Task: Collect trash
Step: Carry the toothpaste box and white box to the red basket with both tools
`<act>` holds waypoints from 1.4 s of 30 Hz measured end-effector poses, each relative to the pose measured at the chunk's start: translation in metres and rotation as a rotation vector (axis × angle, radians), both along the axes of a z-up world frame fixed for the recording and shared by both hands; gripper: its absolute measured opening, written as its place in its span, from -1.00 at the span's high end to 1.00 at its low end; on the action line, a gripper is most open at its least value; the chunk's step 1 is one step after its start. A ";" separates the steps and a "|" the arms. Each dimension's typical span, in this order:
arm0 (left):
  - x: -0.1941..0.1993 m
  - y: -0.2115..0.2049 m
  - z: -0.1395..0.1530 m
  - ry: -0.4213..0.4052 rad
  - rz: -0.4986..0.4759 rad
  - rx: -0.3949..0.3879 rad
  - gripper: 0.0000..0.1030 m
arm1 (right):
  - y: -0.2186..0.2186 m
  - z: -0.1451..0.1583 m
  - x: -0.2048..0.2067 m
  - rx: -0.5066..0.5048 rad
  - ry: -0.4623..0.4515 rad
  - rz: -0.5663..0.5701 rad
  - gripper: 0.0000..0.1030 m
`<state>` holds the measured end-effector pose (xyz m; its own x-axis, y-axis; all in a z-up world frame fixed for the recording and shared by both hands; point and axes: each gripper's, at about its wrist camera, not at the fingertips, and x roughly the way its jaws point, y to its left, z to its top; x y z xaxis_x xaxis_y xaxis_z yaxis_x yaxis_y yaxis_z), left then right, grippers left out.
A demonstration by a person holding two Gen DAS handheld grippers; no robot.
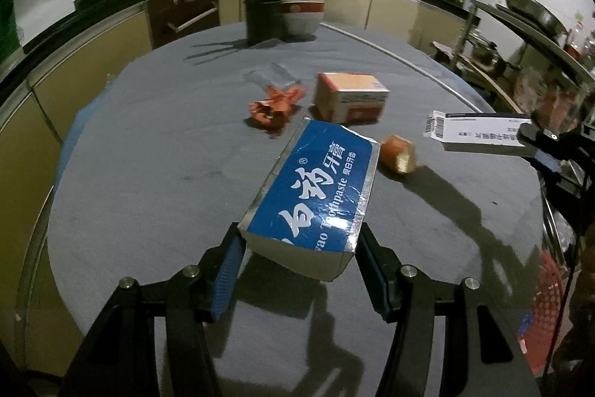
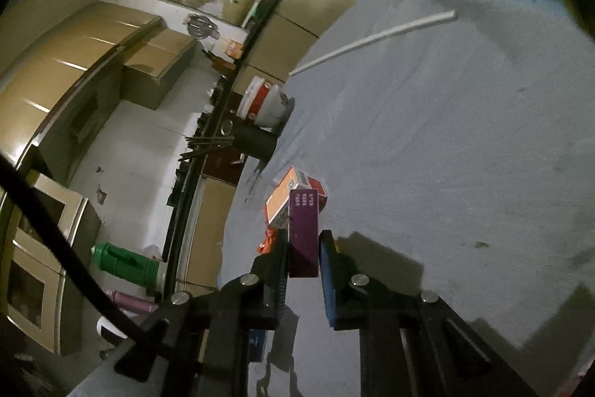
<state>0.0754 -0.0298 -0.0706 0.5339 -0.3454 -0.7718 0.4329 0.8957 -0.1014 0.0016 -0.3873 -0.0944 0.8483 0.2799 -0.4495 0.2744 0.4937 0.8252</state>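
The round table under a grey cloth [image 1: 148, 144] carries all the litter, with a stack of red-and-white bowls [image 1: 301, 12] and a black cylindrical utensil holder [image 1: 264, 21] at its far edge.

Largest of the trash is the blue-and-silver toothpaste carton [image 1: 316, 188], which runs away from the left gripper [image 1: 297, 250]. Its near end sits between the blue-padded fingers, which stand about as wide as the carton. It seems lifted off the cloth, yet I cannot tell for certain that the pads press on it. It is probably light, hollow card with a glossy skin, so it could crush or slide. A moderate squeeze across the narrow sides, further in from the open end, would likely hold better.

Beyond it lies the orange-and-white cardboard box [image 1: 349, 97], squat and stiff-looking, best taken across its shorter width.

The right gripper [image 2: 304, 253] is closed on a slim purple-and-white carton [image 2: 304, 233], clamped near one end. In the left view the same carton [image 1: 479, 133] hangs above the table's right side, well apart from the rest. Light and rigid enough, it may pivot in so short a grip.

The crumpled orange plastic wrapper [image 1: 277, 108] is soft and springy; pinch its bunched middle.

The bitten orange-skinned fruit piece [image 1: 399, 153], just beside the toothpaste carton, is rounded and probably damp, so it needs gentle pressure across its width.
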 end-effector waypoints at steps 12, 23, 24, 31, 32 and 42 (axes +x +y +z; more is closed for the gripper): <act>-0.058 -0.041 0.017 -0.026 -0.135 0.007 -0.18 | -0.006 0.031 -0.106 -0.136 -0.059 -0.041 0.67; -0.103 -0.079 0.037 -0.081 -0.254 0.019 -0.18 | -0.016 0.050 -0.195 -0.232 -0.102 -0.102 0.67; -0.107 -0.083 0.039 -0.088 -0.266 0.021 -0.18 | -0.017 0.050 -0.200 -0.235 -0.102 -0.108 0.67; -0.131 -0.107 0.043 -0.103 -0.342 0.027 -0.18 | -0.025 0.055 -0.244 -0.278 -0.112 -0.162 0.67; -0.133 -0.112 0.042 -0.098 -0.352 0.030 -0.18 | -0.026 0.055 -0.247 -0.277 -0.109 -0.166 0.67; -0.159 -0.138 0.036 -0.100 -0.437 0.061 -0.18 | -0.046 0.039 -0.264 -0.204 -0.091 -0.223 0.67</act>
<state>-0.0836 -0.1678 -0.0351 0.4215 -0.5104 -0.7495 0.7765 0.6300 0.0076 -0.2627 -0.4335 -0.0559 0.9179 -0.0060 -0.3969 0.3244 0.5876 0.7413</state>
